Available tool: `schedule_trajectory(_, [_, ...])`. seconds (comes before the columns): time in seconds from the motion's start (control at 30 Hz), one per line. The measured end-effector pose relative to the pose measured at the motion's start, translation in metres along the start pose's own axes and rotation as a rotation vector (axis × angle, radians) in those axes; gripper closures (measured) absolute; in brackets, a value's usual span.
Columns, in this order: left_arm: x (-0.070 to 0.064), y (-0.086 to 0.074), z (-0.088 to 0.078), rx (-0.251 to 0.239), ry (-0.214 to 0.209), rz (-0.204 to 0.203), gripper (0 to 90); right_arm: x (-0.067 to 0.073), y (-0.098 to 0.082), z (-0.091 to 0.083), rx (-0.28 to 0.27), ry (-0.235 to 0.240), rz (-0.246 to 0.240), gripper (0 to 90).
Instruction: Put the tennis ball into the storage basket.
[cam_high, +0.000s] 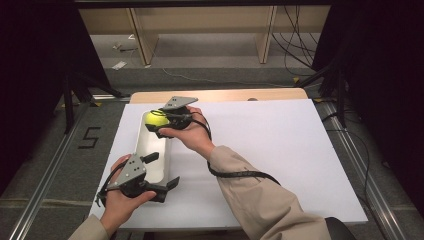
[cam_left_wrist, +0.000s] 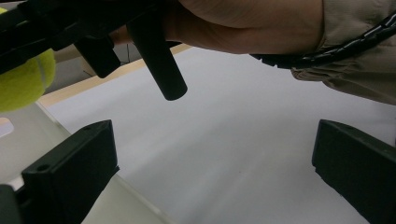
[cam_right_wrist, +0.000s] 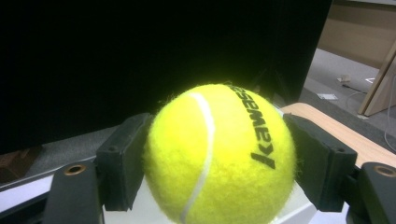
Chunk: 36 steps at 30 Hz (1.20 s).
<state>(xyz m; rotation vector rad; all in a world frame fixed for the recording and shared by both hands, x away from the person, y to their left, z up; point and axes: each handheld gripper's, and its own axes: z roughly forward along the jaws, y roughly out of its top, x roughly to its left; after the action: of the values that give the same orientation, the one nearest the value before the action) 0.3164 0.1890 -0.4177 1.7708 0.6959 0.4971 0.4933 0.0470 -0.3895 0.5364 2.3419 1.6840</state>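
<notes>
ball: a yellow Kawasaki tennis ball (cam_right_wrist: 219, 156), pinched in the right claw (cam_high: 159, 121) and hanging over the far end of the white tray (cam_high: 143, 145). Can't tell for sure if it's touching the tray floor or just above it, but from the right gripper view the bottom of the ball looks really close to the white surface.

right claw: closed on the ball, one black pad on each side, squeezing at about the widest part. Grip looks centred, ball isn't squirting out anywhere.

left claw (cam_high: 162, 172): standing wide, nothing in it. It's parked at the near end of the tray, right by the tray's near right corner; one jaw sits over the tray edge in the left gripper view, the other over the white sheet.

tray: long, white, rounded corners, lying along the left edge of the white sheet (cam_high: 280, 150) that covers the worktop (cam_high: 220, 95). Whatever I can see of the inside is bare apart from the ball.

done so far: ball is picked and it's up at the tray, so the grab part is sorted imo.

left to do: my guess is it's either being set down in the tray or lifted out of it, can't call which from this. Either way the release hasn't happened, pads are on the ball.

watch out: it's round, so once let go it could roll along the tray toward the near end.
</notes>
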Motion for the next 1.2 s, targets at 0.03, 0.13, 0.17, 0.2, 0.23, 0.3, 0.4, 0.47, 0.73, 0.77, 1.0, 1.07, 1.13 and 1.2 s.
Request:
schedule_trajectory(0.03, [0.0,0.0,0.0,0.001,0.0,0.001,0.0,0.0,0.0,0.001,0.002,0.0,0.001,27.3])
schedule_trajectory(0.13, [0.0,0.0,0.0,0.002,-0.002,0.0,0.0,0.001,0.0,0.002,0.005,0.001,0.001,27.3])
schedule_trajectory(0.17, [0.0,0.0,0.0,0.003,-0.004,-0.002,0.0,0.001,0.0,0.003,0.005,0.003,0.001,27.4])
schedule_trajectory(0.2, [0.0,0.0,0.0,0.003,-0.003,0.001,0.0,0.002,0.0,0.003,0.003,0.003,0.002,27.3])
schedule_trajectory(0.23, [0.0,0.0,0.001,0.003,-0.004,0.001,0.0,0.003,0.0,0.004,0.004,0.003,0.001,27.3])
schedule_trajectory(0.3, [0.0,0.0,0.0,0.002,-0.003,0.003,0.0,0.003,0.0,0.005,0.009,0.006,-0.002,27.3])
schedule_trajectory(0.4, [0.0,0.0,0.001,0.004,-0.003,0.003,0.0,0.004,0.0,0.006,0.01,0.007,-0.002,27.3])
schedule_trajectory(0.47, [0.0,0.0,0.001,0.004,-0.004,0.003,0.0,0.005,0.0,0.007,0.01,0.008,0.001,27.4])
schedule_trajectory(0.73, [0.0,0.0,0.0,0.003,-0.003,0.0,0.0,0.006,-0.002,0.01,0.022,0.012,-0.003,27.3])
schedule_trajectory(0.77, [0.0,0.0,0.0,0.004,-0.002,0.004,0.0,0.007,-0.002,0.01,0.024,0.013,-0.003,27.3])
schedule_trajectory(1.0, [0.0,0.0,0.0,0.002,-0.002,0.003,0.0,0.008,-0.004,0.014,0.032,0.016,-0.004,27.3])
schedule_trajectory(1.07, [0.0,0.0,0.0,0.002,-0.002,0.004,0.0,0.008,-0.005,0.015,0.037,0.018,-0.002,27.3])
schedule_trajectory(1.13, [0.0,0.0,0.0,0.003,-0.003,0.004,0.0,0.008,-0.005,0.015,0.038,0.019,-0.002,27.3])
schedule_trajectory(1.2, [0.0,0.0,0.0,0.002,-0.002,0.004,0.0,0.008,-0.005,0.016,0.038,0.019,-0.001,27.3])
